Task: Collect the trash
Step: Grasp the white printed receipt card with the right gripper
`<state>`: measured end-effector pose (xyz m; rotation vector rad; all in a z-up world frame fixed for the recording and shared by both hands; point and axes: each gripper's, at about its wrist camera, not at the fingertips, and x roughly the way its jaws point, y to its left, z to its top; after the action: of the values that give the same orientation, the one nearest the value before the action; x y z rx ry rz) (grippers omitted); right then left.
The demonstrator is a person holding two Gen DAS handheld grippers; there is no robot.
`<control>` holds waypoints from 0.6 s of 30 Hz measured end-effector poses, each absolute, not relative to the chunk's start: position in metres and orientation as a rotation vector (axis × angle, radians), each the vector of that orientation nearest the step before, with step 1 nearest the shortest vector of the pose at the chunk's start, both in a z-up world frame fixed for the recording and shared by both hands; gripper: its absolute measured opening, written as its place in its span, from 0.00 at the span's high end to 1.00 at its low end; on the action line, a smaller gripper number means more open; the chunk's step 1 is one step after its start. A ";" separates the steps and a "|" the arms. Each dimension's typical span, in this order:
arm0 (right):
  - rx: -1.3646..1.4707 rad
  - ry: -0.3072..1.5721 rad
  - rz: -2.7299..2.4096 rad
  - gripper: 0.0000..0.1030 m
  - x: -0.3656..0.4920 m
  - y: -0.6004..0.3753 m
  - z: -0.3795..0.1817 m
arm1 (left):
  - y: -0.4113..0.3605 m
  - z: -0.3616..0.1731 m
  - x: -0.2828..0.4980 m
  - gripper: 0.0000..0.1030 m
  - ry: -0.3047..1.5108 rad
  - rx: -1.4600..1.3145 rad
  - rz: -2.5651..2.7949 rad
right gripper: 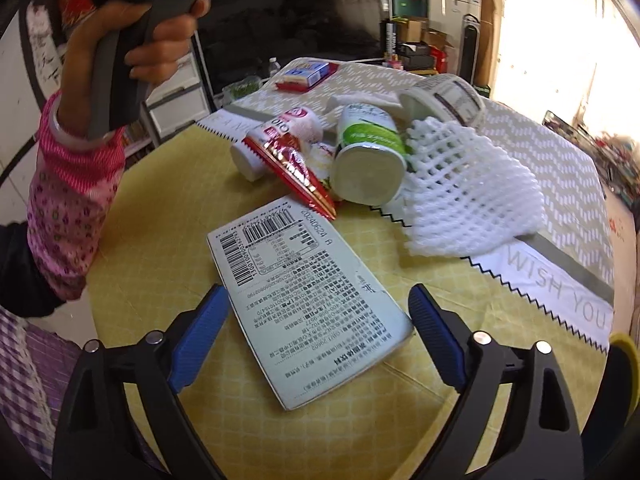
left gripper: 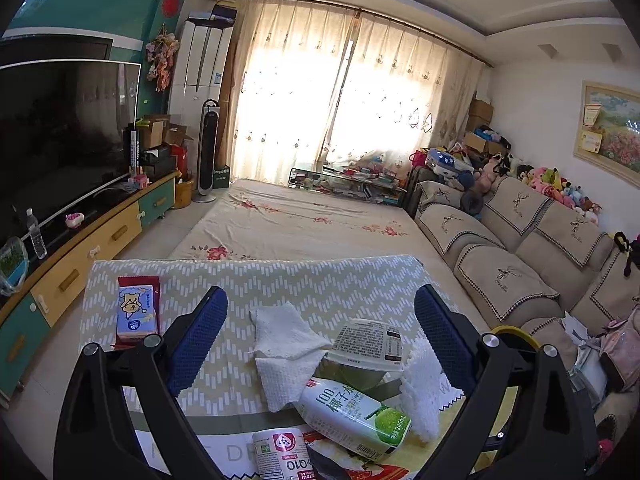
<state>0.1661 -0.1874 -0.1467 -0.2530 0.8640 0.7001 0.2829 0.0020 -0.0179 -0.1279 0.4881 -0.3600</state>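
**Trash heaped on the table, both tongs spread wide**

Left wrist view: the left gripper [left gripper: 320, 344] stood with its jaws apart and nothing between the pads. Taking the coconut-water carton [left gripper: 354, 416] as landmark, a crumpled paper towel [left gripper: 282, 354] lay just beyond and left of it, a printed tub [left gripper: 366, 344] lay tipped just behind it, and a white foam fruit net [left gripper: 420, 388] touched its right side. A small white bottle [left gripper: 280, 456] lay in front of it. A blue-and-red snack packet [left gripper: 136, 312] sat well apart to the left on the table [left gripper: 280, 276].

Right wrist view: the right gripper [right gripper: 316, 340] was spread wide over a flattened grey carton [right gripper: 308, 300], its pads clear of it. The red wrapper [right gripper: 296, 172] lay beyond this carton, against the heap. A hand [right gripper: 148, 48] held the other tool's handle.

The flat carton looked light, stiff and slick; an edge pinch seemed best. The net looked soft and springy. Whether the tub held anything could not be told, and no bin showed.
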 end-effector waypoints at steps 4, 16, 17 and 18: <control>-0.309 0.860 0.732 0.14 0.168 -0.177 -0.153 | 0.007 -0.027 0.292 0.09 0.511 -0.154 -0.382; -0.279 0.911 0.645 0.34 0.184 -0.194 -0.167 | 0.012 -0.034 0.297 0.09 0.509 -0.174 -0.381; -0.269 0.913 0.624 0.34 0.184 -0.198 -0.167 | 0.012 -0.034 0.297 0.09 0.509 -0.172 -0.383; -0.265 0.914 0.607 0.33 0.184 -0.202 -0.167 | 0.012 -0.034 0.297 0.09 0.507 -0.170 -0.386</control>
<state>0.1836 -0.2019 -0.1673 -0.2647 0.9144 0.6073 0.2967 0.0116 -0.0341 -0.1704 0.5074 -0.3858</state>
